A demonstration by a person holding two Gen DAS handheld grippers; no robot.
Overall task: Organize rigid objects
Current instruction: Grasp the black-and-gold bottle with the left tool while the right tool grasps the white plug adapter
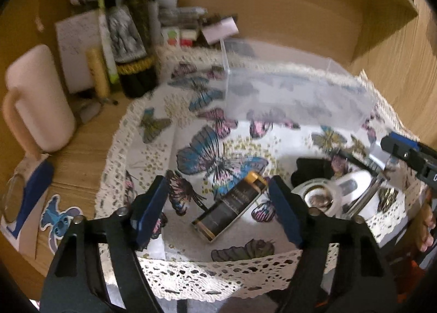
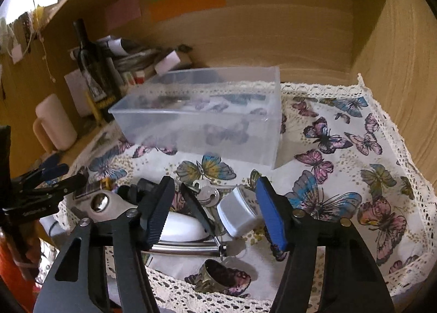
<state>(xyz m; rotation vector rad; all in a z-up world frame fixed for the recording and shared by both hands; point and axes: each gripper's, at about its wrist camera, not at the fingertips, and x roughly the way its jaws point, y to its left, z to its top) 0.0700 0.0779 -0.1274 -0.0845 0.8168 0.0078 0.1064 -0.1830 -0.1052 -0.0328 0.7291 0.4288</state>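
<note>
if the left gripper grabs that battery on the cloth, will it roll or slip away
The battery looks rigid and cylindrical, so a nudge could roll it sideways. The soft butterfly cloth probably damps that. Its glossy wrap may slip, though the open left hand-held gripper already straddles it.

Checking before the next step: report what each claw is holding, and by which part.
Nothing is held. The left claw is open around the battery without touching it; the right claw is open above the small grey case.

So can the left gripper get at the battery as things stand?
Probably yes. The left gripper is open, and the battery lies flat on the butterfly cloth between its fingers, with nothing on top of it or crowding its sides.
</note>
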